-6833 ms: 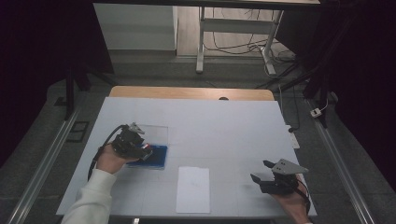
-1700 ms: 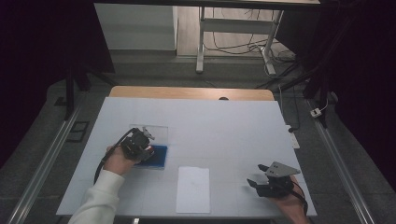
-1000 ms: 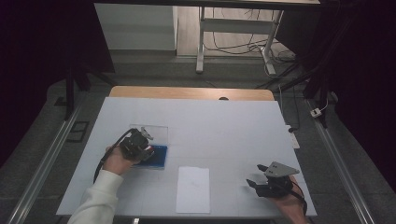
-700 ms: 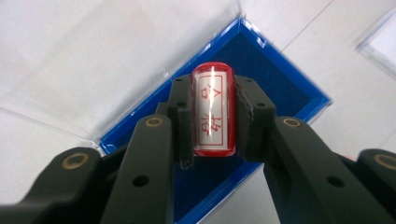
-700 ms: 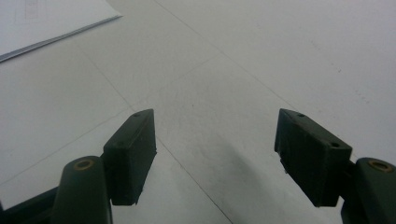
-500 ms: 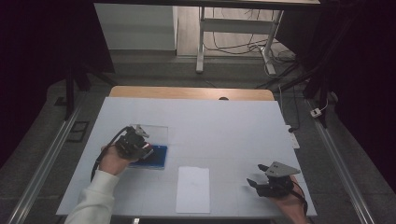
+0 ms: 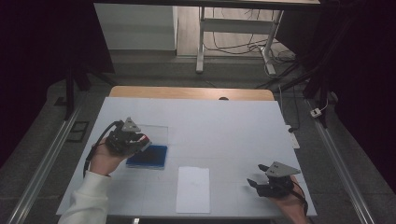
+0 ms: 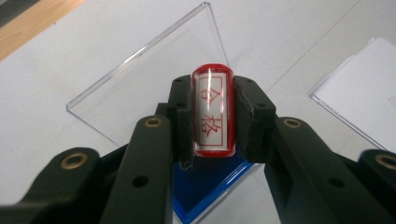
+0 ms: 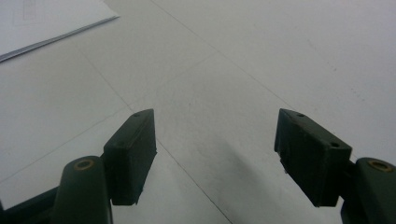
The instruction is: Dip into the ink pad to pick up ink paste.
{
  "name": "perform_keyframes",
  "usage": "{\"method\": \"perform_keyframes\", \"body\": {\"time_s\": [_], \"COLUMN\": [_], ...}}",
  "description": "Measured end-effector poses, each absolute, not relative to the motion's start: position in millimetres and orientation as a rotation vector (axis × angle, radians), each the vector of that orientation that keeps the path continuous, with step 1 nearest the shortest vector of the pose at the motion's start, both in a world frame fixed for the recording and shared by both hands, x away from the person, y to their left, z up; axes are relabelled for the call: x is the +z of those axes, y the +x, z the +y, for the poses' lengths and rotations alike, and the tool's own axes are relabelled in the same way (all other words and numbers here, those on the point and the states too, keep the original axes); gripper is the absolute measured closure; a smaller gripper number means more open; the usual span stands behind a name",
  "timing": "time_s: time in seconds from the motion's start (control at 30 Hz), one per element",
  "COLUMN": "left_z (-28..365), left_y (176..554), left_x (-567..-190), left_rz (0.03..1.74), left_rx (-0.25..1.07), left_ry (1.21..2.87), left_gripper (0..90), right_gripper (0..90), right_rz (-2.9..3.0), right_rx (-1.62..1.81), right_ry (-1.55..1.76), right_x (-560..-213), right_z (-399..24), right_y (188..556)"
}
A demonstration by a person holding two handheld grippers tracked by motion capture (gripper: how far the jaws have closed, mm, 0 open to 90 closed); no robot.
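Left claw [image 8: 212, 116] pinches a red stamp [image 8: 212, 112] between its jaws — the white face with red characters is turned toward the camera. It is held above the blue ink pad [image 7: 147, 156], whose clear lid [image 7: 152, 134] lies open on the white counter [image 7: 224, 126]. Right claw [image 9: 215, 158] — jaws spread, nothing between them — sits low over bare counter near the right front corner. A white sheet of paper [image 7: 193, 189] lies between the two hands.

A red-rimmed stamp [image 8: 212, 112] with red characters sits clamped above the blue ink pad [image 7: 147, 156].
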State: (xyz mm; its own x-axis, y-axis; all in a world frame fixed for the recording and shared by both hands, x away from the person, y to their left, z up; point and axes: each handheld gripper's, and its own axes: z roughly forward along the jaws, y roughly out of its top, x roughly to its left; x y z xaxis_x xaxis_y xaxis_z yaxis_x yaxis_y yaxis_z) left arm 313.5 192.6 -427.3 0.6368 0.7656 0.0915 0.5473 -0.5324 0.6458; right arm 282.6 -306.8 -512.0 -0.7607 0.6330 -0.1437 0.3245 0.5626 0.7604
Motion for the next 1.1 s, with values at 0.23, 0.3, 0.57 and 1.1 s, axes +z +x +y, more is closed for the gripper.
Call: {"method": "perform_keyframes", "body": {"time_s": [0.23,0.3,0.57,1.1], "left_z": [196,198,198,193], "left_y": [313,313,318,329], "left_x": [-427,-427,-436,-460], "left_rz": [1.025,1.017,1.032,1.061], "left_rx": [0.482,0.462,0.431,0.383], "left_ry": [2.254,2.256,2.284,2.358], "left_gripper": [70.1,70.1,70.1,70.1], "right_gripper": [29.4,29.4,29.3,29.2], "right_rz": [2.399,2.399,2.395,2.397], "right_rx": [1.046,1.046,1.047,1.045], "right_ry": [0.776,0.776,0.775,0.778], "right_x": [-512,-512,-512,-512], "right_z": [-307,-307,-307,-307], "right_y": [283,283,283,283]}}
